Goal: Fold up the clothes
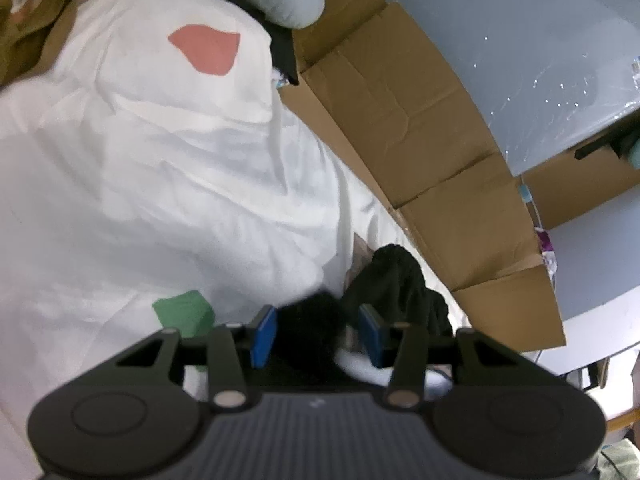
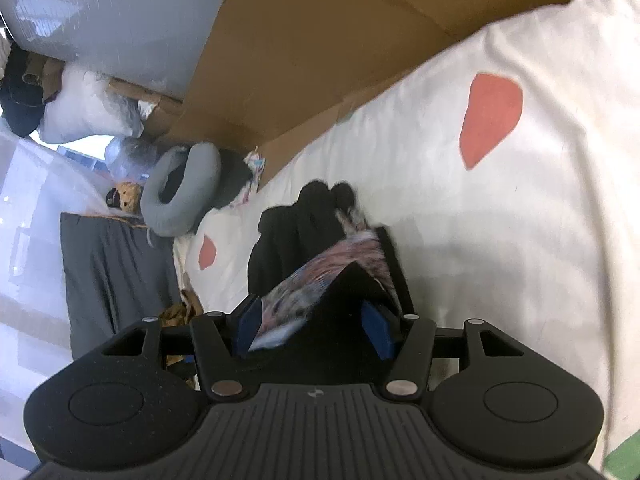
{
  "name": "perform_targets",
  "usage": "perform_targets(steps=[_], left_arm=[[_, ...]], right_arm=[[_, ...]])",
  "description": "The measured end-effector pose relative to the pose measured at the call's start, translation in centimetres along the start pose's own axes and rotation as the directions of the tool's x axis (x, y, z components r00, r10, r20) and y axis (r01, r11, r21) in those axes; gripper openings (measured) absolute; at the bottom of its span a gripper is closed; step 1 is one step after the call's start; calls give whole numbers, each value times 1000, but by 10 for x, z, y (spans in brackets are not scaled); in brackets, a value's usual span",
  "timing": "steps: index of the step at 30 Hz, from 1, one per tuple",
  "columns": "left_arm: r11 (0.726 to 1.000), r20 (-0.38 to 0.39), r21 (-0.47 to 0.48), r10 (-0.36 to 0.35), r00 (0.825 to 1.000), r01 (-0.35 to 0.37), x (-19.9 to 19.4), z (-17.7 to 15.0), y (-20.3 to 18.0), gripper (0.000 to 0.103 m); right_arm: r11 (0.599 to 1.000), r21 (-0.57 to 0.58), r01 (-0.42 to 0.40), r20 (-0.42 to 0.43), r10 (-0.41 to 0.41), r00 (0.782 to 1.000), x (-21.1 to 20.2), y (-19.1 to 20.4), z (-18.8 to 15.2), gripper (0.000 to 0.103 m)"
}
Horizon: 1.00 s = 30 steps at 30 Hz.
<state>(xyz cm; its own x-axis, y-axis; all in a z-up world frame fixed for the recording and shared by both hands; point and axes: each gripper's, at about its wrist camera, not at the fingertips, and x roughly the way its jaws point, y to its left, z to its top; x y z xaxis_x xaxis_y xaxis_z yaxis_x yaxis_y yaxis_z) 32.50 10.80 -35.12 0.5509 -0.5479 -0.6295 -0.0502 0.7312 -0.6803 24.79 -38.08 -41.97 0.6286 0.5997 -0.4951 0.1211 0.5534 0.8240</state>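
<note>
The left gripper (image 1: pixel 318 334) and right gripper (image 2: pixel 316 330) each pinch the bunched black printed fabric garment (image 2: pixel 316 248) between their jaws, above the white sheet with red patches (image 1: pixel 160 168). Brown cardboard boxes (image 1: pixel 420 120) bound one sheet edge; open sheet lies on the other side. Motion blur obscures the garment's edges and type.

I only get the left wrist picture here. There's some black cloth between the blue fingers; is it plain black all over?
Observer: No. The right wrist view shows the black garment has a pink-and-blue printed patch.
Operator: Is the other gripper on it too?
Observer: The right gripper has that cloth between its fingers; a firm grip is unclear.
Operator: Anything else nearby I can't see?
Observer: A grey neck pillow lies beyond the white sheet, beside a dark grey cloth.
</note>
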Motion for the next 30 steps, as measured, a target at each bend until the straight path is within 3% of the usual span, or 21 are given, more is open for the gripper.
perform_targets(steps=[5, 13, 19, 23, 24, 26, 30], left_arm=[[1000, 14, 10, 19, 1000, -20, -6, -1, 3, 48], [988, -51, 128, 98, 994, -91, 14, -1, -2, 43], [976, -69, 182, 136, 988, -121, 32, 5, -4, 42], [957, -68, 245, 178, 982, -156, 42, 3, -7, 42], [953, -72, 257, 184, 980, -160, 44, 2, -7, 42], [950, -74, 268, 189, 979, -163, 46, 1, -7, 42], [951, -81, 274, 173, 982, -145, 49, 2, -7, 34]], right_arm=[[1000, -15, 24, 21, -23, 1000, -7, -2, 1, 62], [989, -83, 119, 48, -115, 992, -8, -4, 3, 59], [973, -140, 181, 36, -178, 983, 1, -5, 8, 50], [952, -203, 228, 19, -229, 973, 8, 1, 9, 36], [947, -216, 236, 16, -238, 971, 9, 2, 10, 20], [941, -236, 244, 15, -247, 969, 10, 5, 11, 6], [921, -275, 274, 52, -270, 961, 6, 11, 15, 0]])
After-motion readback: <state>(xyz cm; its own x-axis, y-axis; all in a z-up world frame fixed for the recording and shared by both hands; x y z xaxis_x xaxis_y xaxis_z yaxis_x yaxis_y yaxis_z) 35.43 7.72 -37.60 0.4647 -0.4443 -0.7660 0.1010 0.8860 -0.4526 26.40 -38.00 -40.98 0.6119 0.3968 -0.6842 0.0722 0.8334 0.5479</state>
